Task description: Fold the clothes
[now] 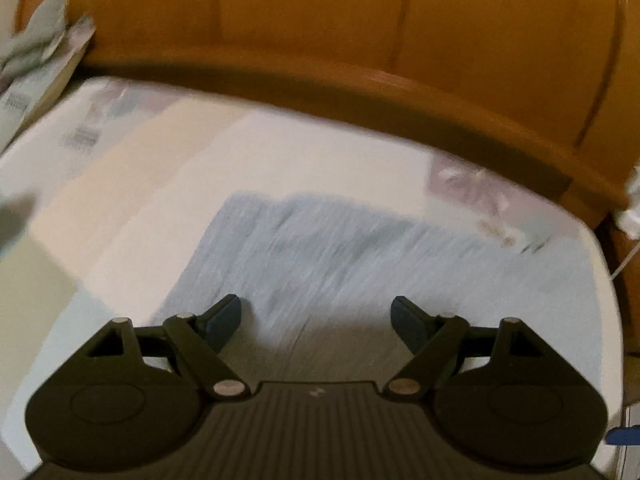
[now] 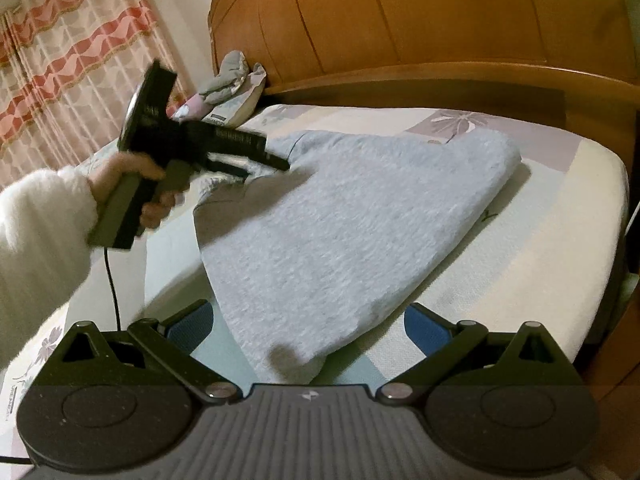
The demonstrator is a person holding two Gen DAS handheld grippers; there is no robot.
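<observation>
Lying folded on the bed [image 2: 560, 216] with its long axis running toward the headboard [image 2: 440, 20], the grey garment [image 2: 340, 240] sits between the empty, spread left gripper [image 2: 276, 162] at its far-left edge and the equally empty, spread right gripper [image 2: 310, 326] at its near corner.

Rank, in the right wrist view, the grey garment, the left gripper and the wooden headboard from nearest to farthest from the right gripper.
1. Grey garment: its near corner lies between the open fingers of the right gripper.
2. Left gripper: up left, over the garment's far edge.
3. Wooden headboard: at the back, beyond the bed.
</observation>
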